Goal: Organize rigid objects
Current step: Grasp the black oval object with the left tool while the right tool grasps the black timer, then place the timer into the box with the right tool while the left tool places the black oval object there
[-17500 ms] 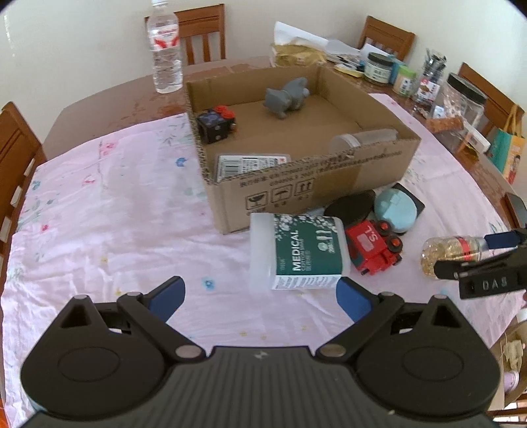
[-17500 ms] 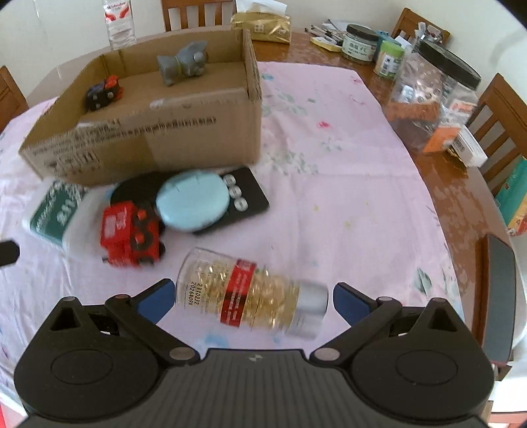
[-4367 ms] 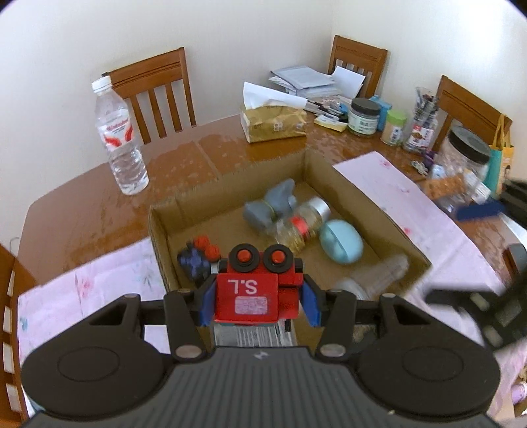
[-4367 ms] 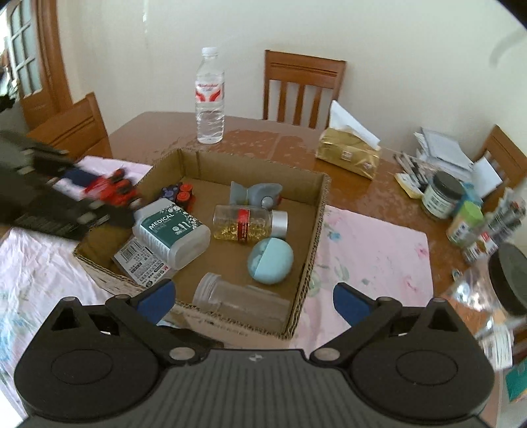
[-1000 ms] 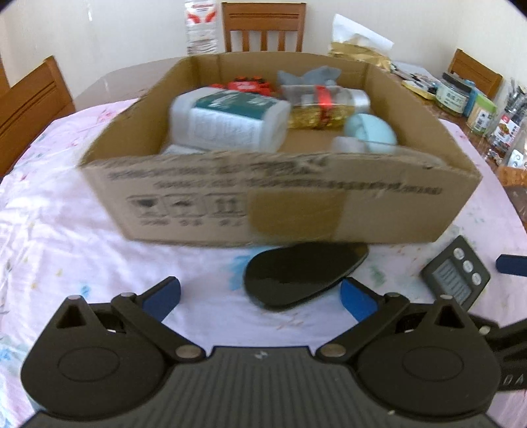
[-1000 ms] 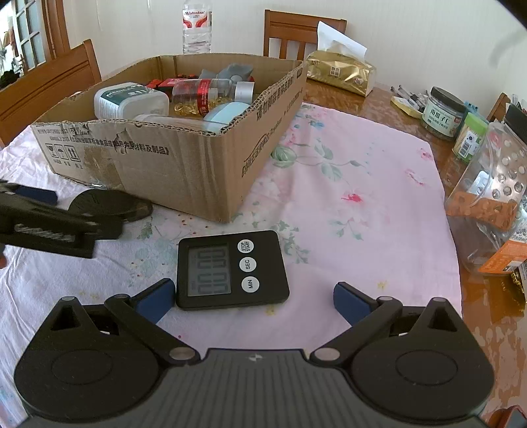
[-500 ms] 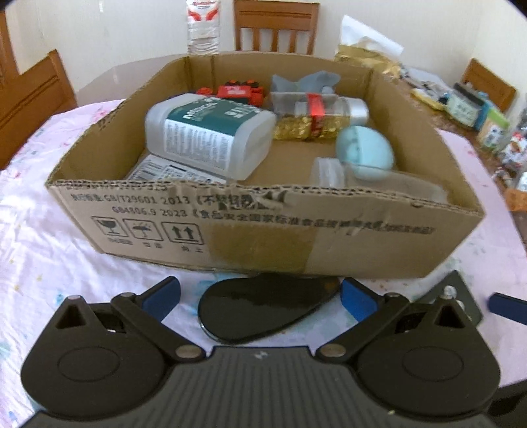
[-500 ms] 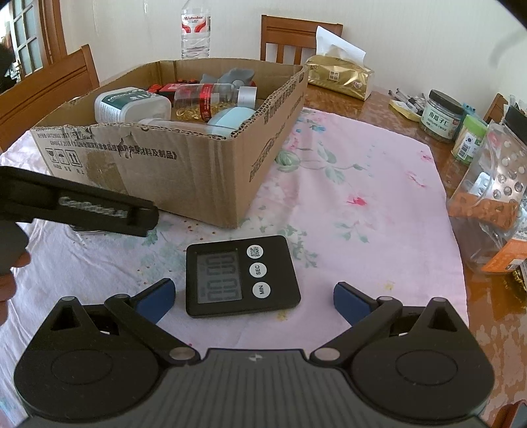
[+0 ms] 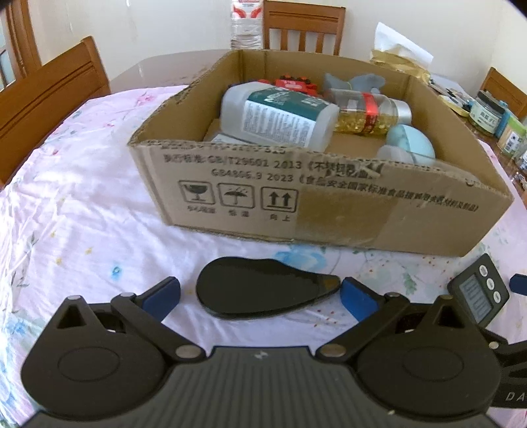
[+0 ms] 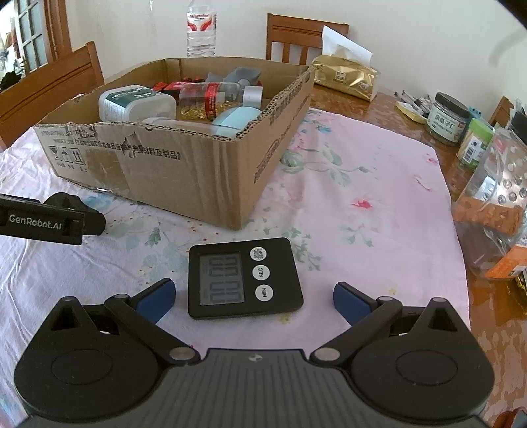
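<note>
A cardboard box [image 9: 329, 204] [image 10: 184, 164] on the pink cloth holds a white medical bottle [image 9: 280, 118], a gold capsule bottle [image 9: 365, 113], a pale blue case [image 9: 411, 145], a red toy [image 9: 296, 82] and a grey toy [image 9: 355, 80]. In front of the box lies a flat black teardrop-shaped object [image 9: 263, 289]; my left gripper [image 9: 260, 296] is open with its blue pads on either side of it. A black digital timer [image 10: 240, 276] [image 9: 479, 293] lies on the cloth, and my right gripper [image 10: 253, 298] is open around its near end.
A water bottle [image 10: 201, 29], a gold tissue pack [image 10: 346, 77], jars [image 10: 448, 118] and a clear plastic container [image 10: 494, 204] stand on the wooden table behind and to the right. Wooden chairs ring the table. The left gripper's body [image 10: 42, 220] shows at the left of the right wrist view.
The left gripper has shifted left and slightly back, so the black flat object now lies squarely between its pads. The right gripper has come closer to the timer.
</note>
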Demonstrator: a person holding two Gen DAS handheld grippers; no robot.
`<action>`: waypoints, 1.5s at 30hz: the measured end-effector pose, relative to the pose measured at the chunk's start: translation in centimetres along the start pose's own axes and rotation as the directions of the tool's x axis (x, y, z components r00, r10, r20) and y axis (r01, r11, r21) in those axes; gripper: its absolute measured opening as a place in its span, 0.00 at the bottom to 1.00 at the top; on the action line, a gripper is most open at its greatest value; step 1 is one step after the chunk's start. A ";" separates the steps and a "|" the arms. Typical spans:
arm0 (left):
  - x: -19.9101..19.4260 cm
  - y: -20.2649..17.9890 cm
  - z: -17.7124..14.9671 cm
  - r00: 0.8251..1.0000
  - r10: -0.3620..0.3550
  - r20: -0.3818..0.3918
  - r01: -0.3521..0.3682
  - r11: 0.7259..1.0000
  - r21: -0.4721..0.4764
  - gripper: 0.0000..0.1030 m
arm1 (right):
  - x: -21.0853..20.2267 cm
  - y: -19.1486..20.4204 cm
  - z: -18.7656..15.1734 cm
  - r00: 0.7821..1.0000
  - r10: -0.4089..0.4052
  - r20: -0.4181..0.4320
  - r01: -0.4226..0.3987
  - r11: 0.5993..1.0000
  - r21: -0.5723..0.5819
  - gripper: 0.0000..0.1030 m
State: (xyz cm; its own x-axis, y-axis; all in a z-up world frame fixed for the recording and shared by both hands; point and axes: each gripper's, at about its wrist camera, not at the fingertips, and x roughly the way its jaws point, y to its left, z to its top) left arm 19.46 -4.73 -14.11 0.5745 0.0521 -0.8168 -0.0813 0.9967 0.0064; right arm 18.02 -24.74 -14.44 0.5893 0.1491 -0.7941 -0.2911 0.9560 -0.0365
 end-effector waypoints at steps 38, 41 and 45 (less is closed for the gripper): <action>-0.6 0.1 0.7 0.994 -0.089 -0.056 0.097 0.982 0.159 0.87 | -0.6 1.5 2.2 0.994 0.086 -0.067 -0.094 0.986 -0.140 0.72; -1.1 0.3 0.8 0.993 -0.102 -0.063 0.113 0.972 0.205 0.87 | -1.2 1.4 2.4 0.994 0.085 -0.067 -0.095 0.984 -0.152 0.72; -2.1 0.6 1.3 0.990 -0.122 -0.065 0.135 0.957 0.255 0.87 | -2.3 1.2 2.9 0.994 0.089 -0.063 -0.099 0.979 -0.181 0.72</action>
State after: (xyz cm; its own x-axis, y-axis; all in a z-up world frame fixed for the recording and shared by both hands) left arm 19.27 -4.15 -11.69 0.5258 -0.0745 -0.8473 0.2075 0.9773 0.0428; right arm 18.49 -23.21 -10.93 0.5124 0.2173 -0.8308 -0.4794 0.8751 -0.0668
